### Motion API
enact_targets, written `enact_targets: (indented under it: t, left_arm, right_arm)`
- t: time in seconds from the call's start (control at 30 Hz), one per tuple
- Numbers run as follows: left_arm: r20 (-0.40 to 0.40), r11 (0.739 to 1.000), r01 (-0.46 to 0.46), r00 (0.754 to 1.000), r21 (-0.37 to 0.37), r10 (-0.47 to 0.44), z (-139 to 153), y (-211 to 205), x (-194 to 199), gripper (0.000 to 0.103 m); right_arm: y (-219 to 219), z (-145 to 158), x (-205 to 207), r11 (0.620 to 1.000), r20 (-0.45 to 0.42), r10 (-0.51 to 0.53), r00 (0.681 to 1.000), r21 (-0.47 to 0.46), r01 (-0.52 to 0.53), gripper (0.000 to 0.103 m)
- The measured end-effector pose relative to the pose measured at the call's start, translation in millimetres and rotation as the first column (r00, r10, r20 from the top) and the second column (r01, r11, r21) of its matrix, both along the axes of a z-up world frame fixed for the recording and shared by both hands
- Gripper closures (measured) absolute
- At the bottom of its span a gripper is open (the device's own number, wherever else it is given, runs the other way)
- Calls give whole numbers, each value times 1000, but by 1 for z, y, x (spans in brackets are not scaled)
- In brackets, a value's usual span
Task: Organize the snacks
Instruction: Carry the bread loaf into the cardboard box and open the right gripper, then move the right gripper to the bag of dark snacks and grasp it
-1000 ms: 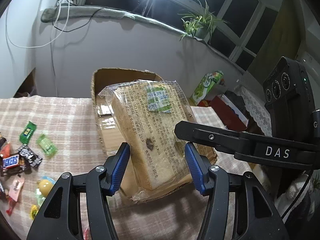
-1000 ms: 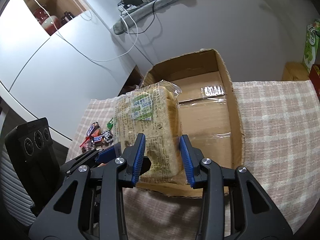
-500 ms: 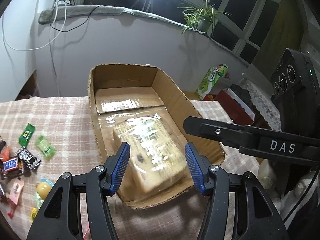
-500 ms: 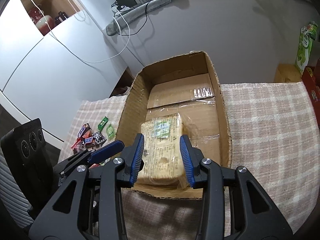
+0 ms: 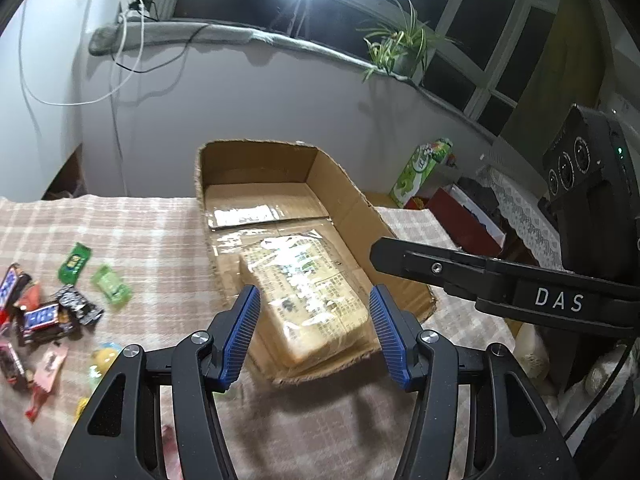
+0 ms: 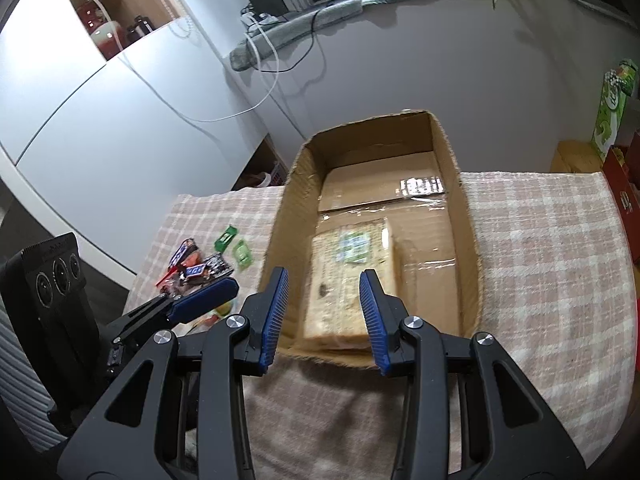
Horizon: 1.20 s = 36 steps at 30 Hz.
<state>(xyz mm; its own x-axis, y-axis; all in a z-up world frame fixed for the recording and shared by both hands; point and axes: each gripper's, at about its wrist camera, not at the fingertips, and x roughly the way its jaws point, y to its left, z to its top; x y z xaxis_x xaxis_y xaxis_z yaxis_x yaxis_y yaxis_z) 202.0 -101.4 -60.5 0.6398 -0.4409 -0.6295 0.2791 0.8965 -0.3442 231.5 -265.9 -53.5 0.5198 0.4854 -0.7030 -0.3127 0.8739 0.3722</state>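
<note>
Bread loaf point(image 5: 308, 300) lies flat inside cardboard box point(image 5: 256, 168); left gripper point(image 5: 312, 334) and right gripper point(image 6: 324, 316) hover above, both empty, jaws apart.

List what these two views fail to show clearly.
- Print on the bread pack: glare in the left wrist view, motion blur in the right.
- Candy pile: cut off by the left edge of the left wrist view.
- Near wall of the cardboard box: partly covered by the right gripper.
</note>
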Motion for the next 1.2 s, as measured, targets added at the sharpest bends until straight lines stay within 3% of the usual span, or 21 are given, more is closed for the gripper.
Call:
enact_targets:
  t: [0.3,0.63,0.8,1.2]
  left_arm:
    - [37,998,-68,997,-5,68,9,46,-37,47]
    - [25,983,-182,983,3,182,-5,120,-81,47]
    - [5,974,-227,974,27,227,-18,147,-98,47]
    - [-70,946,-319,944,56,322,-51,194,-96,47]
  right_arm:
    - [31,0,-37,997,19,69,997,-21,-69,64]
    - [75,-18,-77,983,15,169,986,-73,-167,64]
    - [104,-30,-85,961,21,234,972,-158,-228,51]
    - [162,-50,-75,883,-8,370,929,-309,-354,51]
